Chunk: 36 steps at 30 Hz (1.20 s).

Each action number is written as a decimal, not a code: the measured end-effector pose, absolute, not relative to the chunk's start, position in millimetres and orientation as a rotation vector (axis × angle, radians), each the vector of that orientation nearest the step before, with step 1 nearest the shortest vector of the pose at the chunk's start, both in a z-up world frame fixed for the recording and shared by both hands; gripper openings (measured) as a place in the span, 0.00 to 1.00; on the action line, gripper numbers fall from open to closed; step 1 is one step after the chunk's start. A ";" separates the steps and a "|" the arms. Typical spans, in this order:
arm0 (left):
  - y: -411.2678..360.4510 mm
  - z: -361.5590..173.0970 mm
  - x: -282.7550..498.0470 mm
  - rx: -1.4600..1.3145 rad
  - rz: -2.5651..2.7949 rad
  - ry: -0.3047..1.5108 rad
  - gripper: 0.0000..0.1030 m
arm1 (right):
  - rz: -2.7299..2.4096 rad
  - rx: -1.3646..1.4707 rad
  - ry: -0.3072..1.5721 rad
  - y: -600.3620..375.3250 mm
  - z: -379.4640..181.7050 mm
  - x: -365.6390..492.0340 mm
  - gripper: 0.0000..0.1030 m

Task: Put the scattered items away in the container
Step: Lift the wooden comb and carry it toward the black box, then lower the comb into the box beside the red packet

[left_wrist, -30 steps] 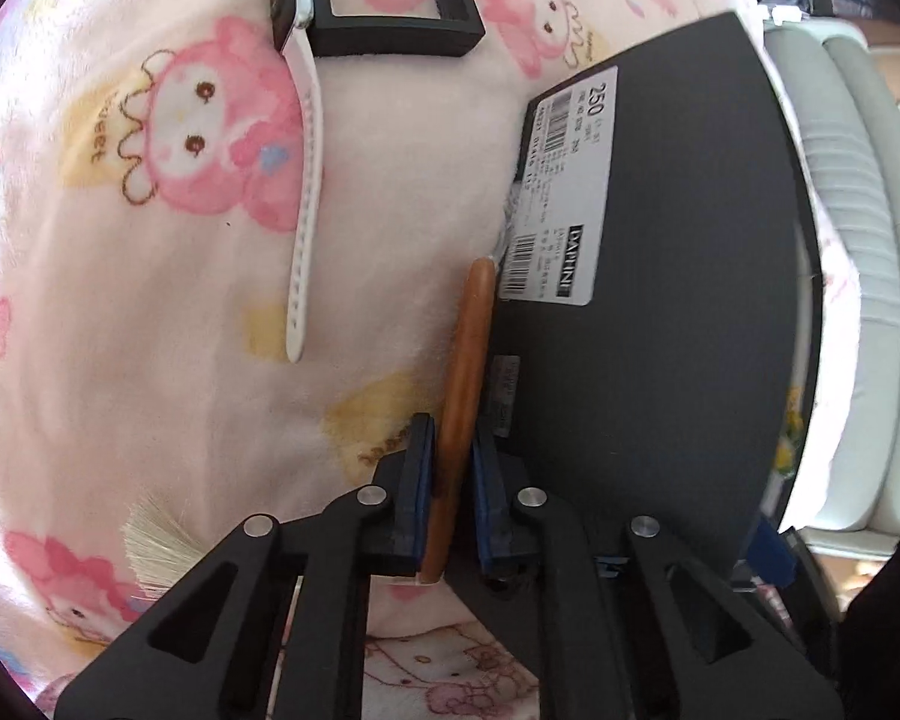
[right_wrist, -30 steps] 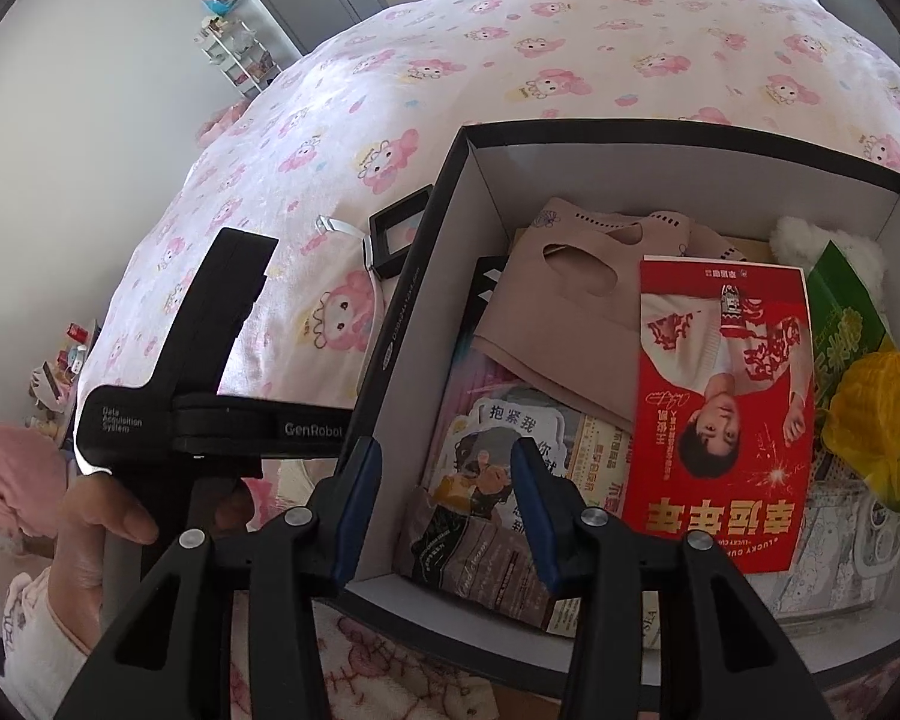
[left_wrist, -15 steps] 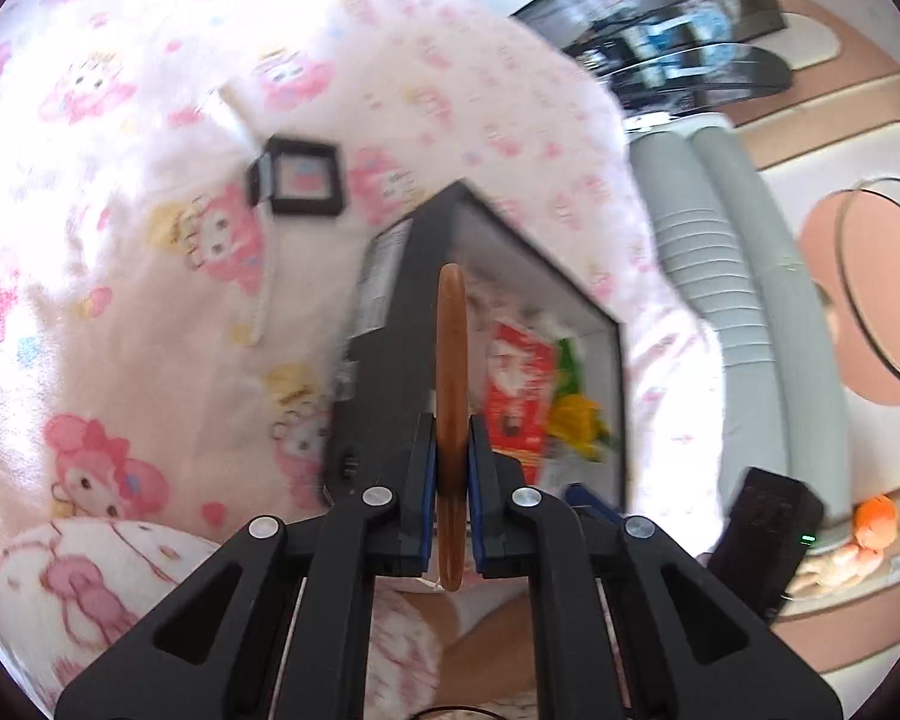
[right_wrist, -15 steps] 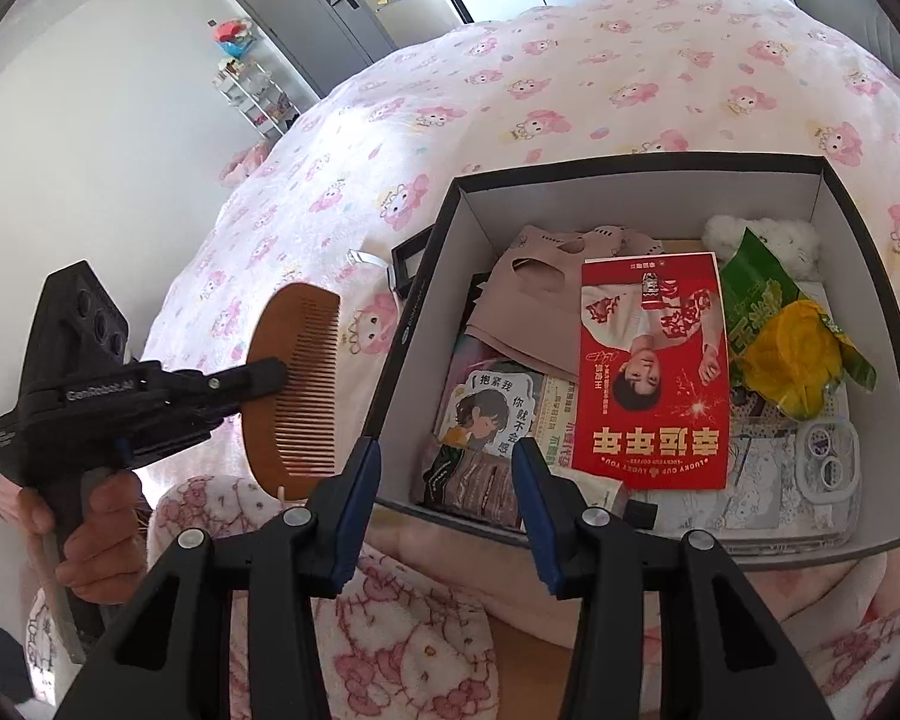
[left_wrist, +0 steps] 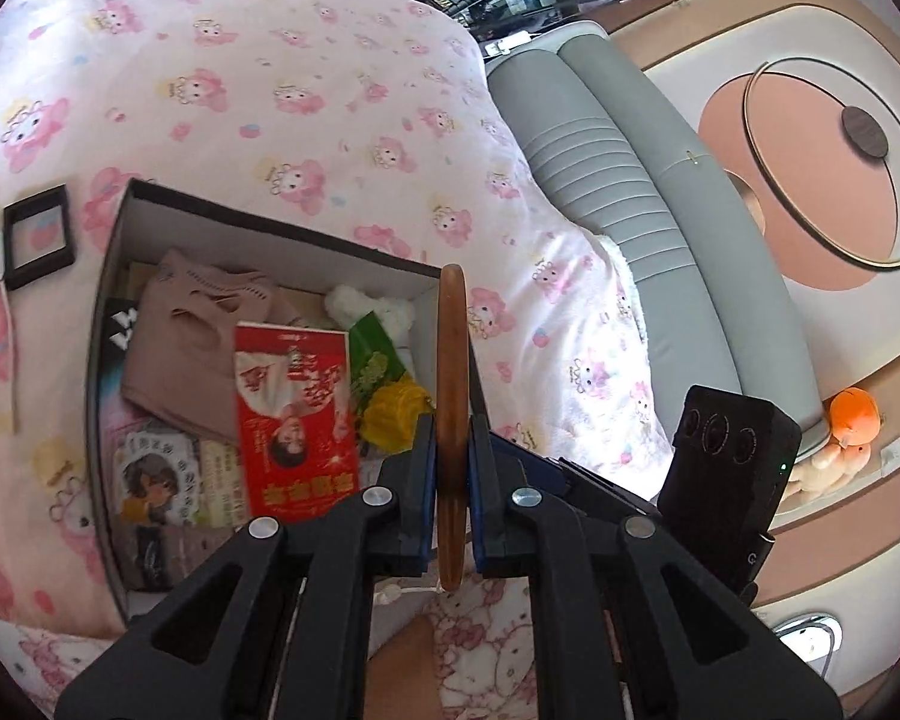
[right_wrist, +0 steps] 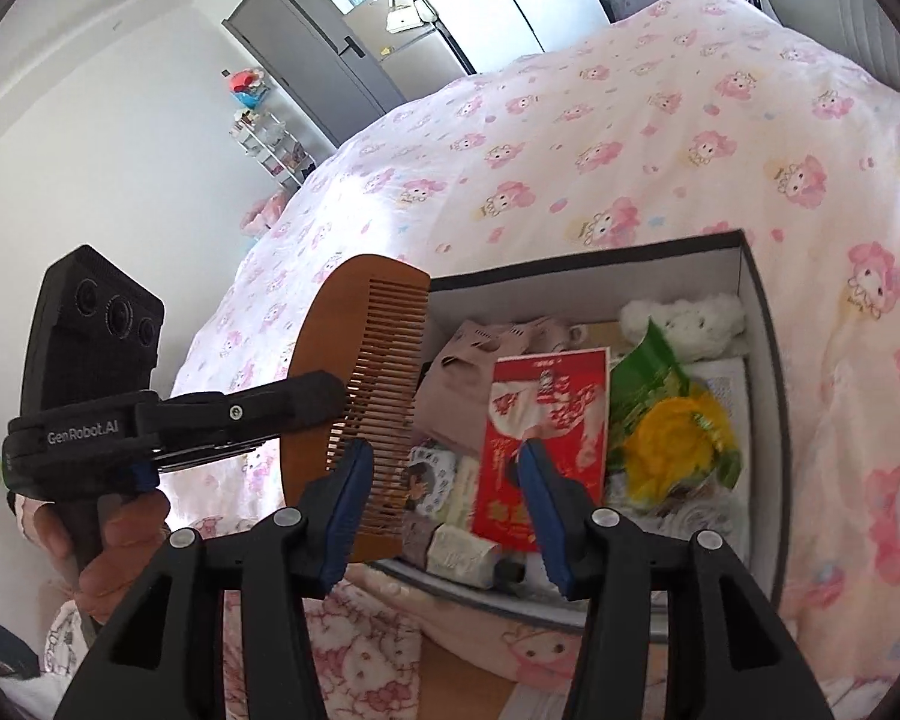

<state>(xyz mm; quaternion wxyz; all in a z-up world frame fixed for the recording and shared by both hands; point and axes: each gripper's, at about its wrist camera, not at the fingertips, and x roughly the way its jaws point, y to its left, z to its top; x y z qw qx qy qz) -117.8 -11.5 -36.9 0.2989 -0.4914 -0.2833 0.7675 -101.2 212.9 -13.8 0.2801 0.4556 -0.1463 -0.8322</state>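
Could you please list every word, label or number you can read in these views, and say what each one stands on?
"GenRobot.AI": on the side of the left gripper, which holds the wooden comb.
Gold characters on the red booklet in the box: too blurred to read.
Print on the cartoon sticker pack: too small to read.

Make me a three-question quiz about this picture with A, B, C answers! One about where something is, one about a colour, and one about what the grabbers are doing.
1. Where is the small black frame?
A. on the blanket beside the box
B. inside the box
C. in the right gripper

2. What colour is the booklet in the box?
A. blue
B. red
C. purple

3. What is the left gripper doing?
A. standing open, empty
B. gripping a sock
C. gripping the wooden comb

Answers:
1 A: the frame lies on the pink blanket, outside the box wall.
2 B: its cover is bright red.
3 C: the fingers pinch the comb, while the right gripper holds nothing.
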 end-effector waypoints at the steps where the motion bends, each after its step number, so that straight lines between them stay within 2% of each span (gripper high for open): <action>1: -5.5 -37.1 -122.4 -1.306 2.046 -0.739 0.07 | -2.232 1.213 -0.392 217.1 -14.2 -107.0 0.45; 10: 28.4 -49.5 -163.8 -1.328 2.020 -0.719 0.07 | -2.184 1.144 -0.635 259.9 -45.7 -131.9 0.45; 15: 38.8 -28.9 -172.2 -1.257 2.028 -0.663 0.07 | -2.232 1.069 -0.658 272.2 -28.2 -144.5 0.45; 18: 36.6 -40.5 -166.5 -1.270 2.012 -0.667 0.07 | -2.230 1.071 -0.677 274.8 -31.9 -146.9 0.45; 25: 25.3 -132.9 -158.5 -1.546 1.935 -0.705 0.07 | -2.197 1.342 -0.617 259.1 -80.2 -147.0 0.45; 28: 24.6 -161.0 -154.9 -1.663 1.948 -0.666 0.09 | -2.233 1.415 -0.558 253.2 -91.4 -145.8 0.45; 32: 21.5 -156.3 -150.7 -1.712 2.017 -0.584 0.23 | -2.306 1.432 -0.450 246.4 -92.8 -142.6 0.45; 36: 17.4 -129.2 -139.8 -1.630 2.200 -0.460 0.24 | -2.319 1.440 -0.434 246.2 -94.7 -144.0 0.45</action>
